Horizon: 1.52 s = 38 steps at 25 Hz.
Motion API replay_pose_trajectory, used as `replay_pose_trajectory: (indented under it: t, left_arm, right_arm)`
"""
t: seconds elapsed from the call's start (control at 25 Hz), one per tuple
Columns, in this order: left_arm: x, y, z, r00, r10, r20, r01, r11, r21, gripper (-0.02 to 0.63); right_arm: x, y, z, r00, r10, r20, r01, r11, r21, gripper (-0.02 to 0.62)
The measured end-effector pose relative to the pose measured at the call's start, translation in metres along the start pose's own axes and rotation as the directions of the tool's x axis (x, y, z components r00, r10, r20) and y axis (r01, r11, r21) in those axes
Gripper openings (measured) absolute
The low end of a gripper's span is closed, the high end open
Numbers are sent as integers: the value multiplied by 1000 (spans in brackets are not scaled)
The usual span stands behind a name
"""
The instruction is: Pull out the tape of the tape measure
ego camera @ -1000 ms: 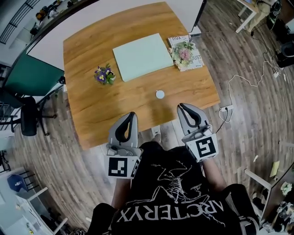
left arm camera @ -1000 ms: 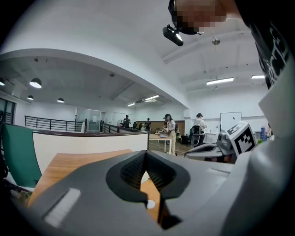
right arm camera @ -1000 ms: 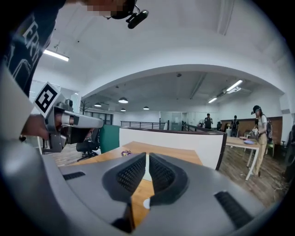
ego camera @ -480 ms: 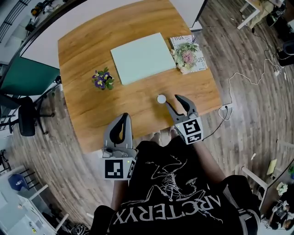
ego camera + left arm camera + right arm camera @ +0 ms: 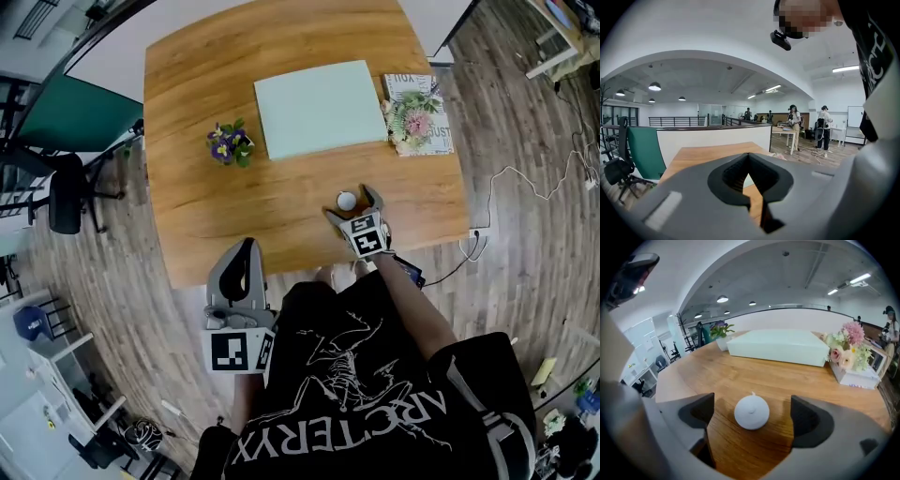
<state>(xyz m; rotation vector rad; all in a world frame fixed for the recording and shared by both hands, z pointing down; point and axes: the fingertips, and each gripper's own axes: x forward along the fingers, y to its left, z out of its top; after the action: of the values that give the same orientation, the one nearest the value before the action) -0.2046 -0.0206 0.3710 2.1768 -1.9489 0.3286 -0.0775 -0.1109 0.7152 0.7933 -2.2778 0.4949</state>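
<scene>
We see right gripper [image 5: 353, 206], jaws just opened wide, white tape measure [image 5: 752, 412] between them untouched, near right of table [image 5: 234, 216], left gripper [image 5: 245, 251] pressed together, empty

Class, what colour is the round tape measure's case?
White tape measure, clearest in the right gripper view.

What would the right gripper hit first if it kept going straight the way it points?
Probably the tape measure. The right gripper has just been opening its jaws, and the tape measure lies between them on the table, untouched and straight ahead. The depth is hard to judge.
</scene>
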Motion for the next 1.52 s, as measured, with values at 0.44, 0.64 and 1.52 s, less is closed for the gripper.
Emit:
replay_pose_trajectory:
  t: [0.44,0.64,1.52]
  left_arm:
    - [13,-20,8,1000,-18,14,18,1000,-2,9]
    - [22,-36,9,996,-81,23,80,997,13,11]
    - [54,-149,18,812,-582,-46,582,798,157,94]
  right_arm:
    - [-1,6,-8,991,22,-131,-43,985,-165,223]
    - [-22,2,-9,980,86,-177,-113,982,-152,220]
    - [-266,-12,139,916,397,60,-314,801,-510,220]
